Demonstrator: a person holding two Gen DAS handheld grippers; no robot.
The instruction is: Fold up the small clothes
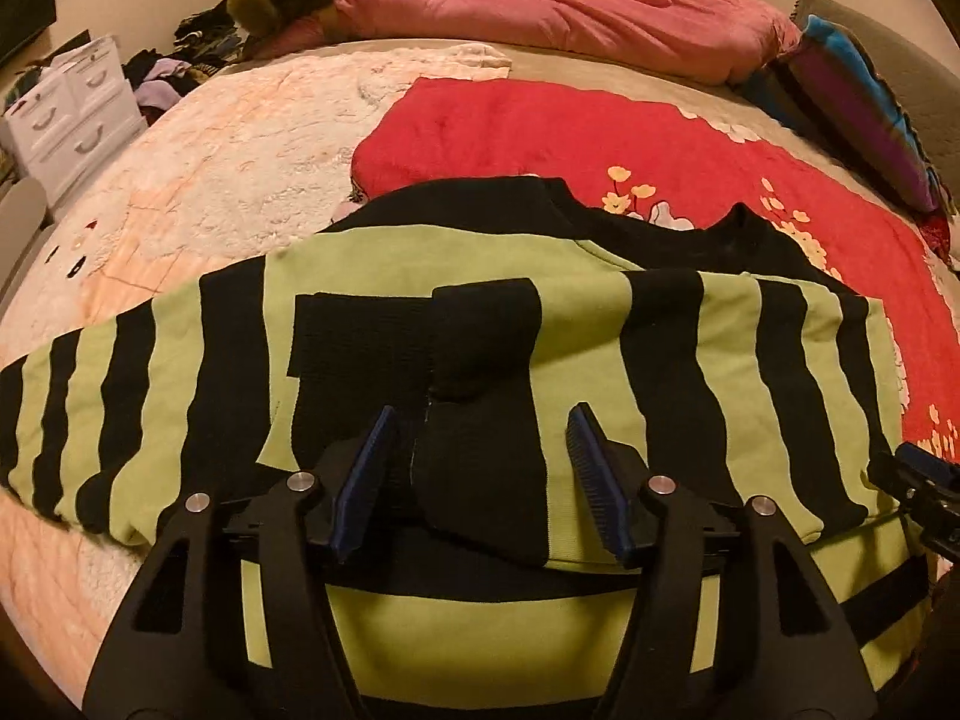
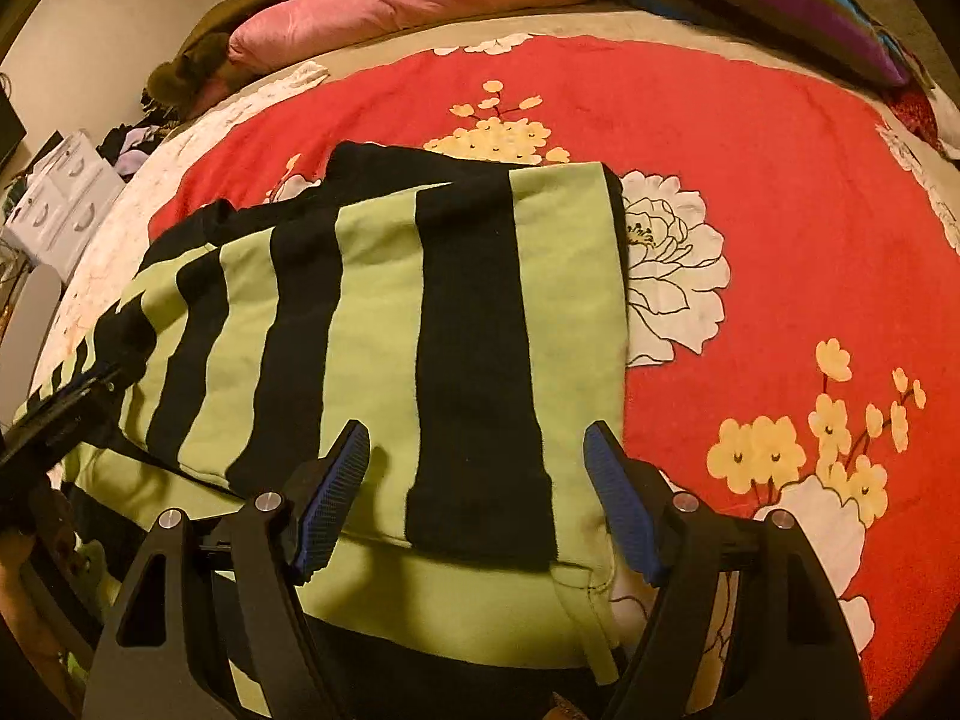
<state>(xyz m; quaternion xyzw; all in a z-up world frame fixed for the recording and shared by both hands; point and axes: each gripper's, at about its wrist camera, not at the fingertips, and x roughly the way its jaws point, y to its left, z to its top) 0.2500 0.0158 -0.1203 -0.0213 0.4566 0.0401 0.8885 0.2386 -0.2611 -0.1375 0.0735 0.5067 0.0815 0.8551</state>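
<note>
The striped garment (image 1: 384,276), lime green with black bands, lies spread across the bed (image 1: 558,63), partly on a red floral blanket (image 2: 750,192) and partly on a pale fleecy blanket (image 1: 228,180). In the left wrist view the garment fills the lower half of the frame; one striped sleeve runs out toward 9 o'clock, and two black ribbed cuffs (image 1: 480,324) lie folded in over the body at centre. The left tool (image 1: 480,426) hovers over these cuffs with its blue pads (image 1: 591,468) standing apart; black fabric shows in the gap, but neither pad presses on it. In the right wrist view the garment's folded edge runs from centre toward 12 o'clock, touching a white flower printed on the red blanket at 3 o'clock. The right tool (image 2: 477,444) stands wide open over the garment's near hem, its pads clear of the cloth. The other tool shows at the frame edge at 8 o'clock. A pink quilt (image 1: 558,18) lies along the far side of the bed at 12 o'clock, a striped pillow (image 1: 858,120) at 2 o'clock, and a white drawer unit (image 1: 72,114) stands off the bed at 10 o'clock.
</note>
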